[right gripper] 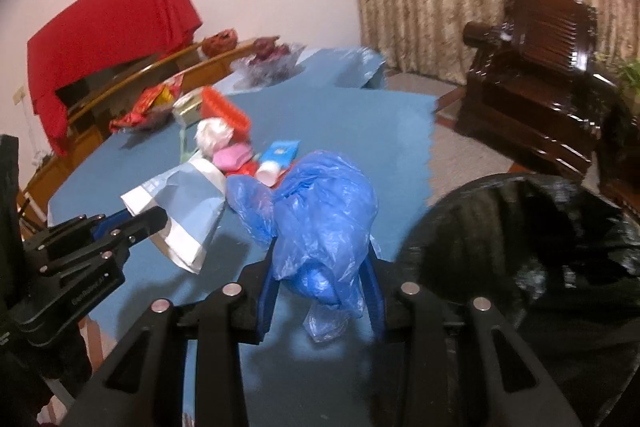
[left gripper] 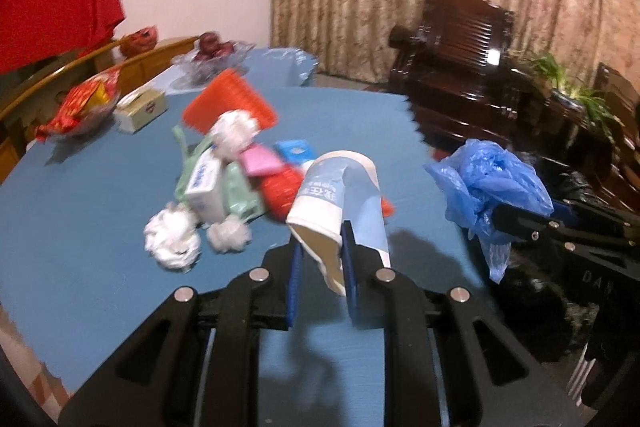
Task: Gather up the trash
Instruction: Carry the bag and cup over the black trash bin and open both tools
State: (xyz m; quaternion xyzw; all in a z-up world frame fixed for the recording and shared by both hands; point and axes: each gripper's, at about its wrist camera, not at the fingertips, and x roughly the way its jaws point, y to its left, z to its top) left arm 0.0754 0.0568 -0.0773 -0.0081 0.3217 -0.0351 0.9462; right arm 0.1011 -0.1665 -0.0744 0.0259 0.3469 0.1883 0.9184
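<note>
With the right claw (right gripper: 320,287) pinching the blue bag (right gripper: 320,211) and the left claw (left gripper: 320,263) pinching the cup (left gripper: 340,195), carry each fully over the black bin (right gripper: 520,247) on the right before spreading it.

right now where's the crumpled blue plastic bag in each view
Left wrist view: the crumpled blue plastic bag is at the right edge, pinched in the right claw beyond the table's edge.
Right wrist view: it sits centre, low, filling that claw, left of the black bin bag.
Shared landmark: the squashed blue-and-white paper cup held in the left claw.
</note>
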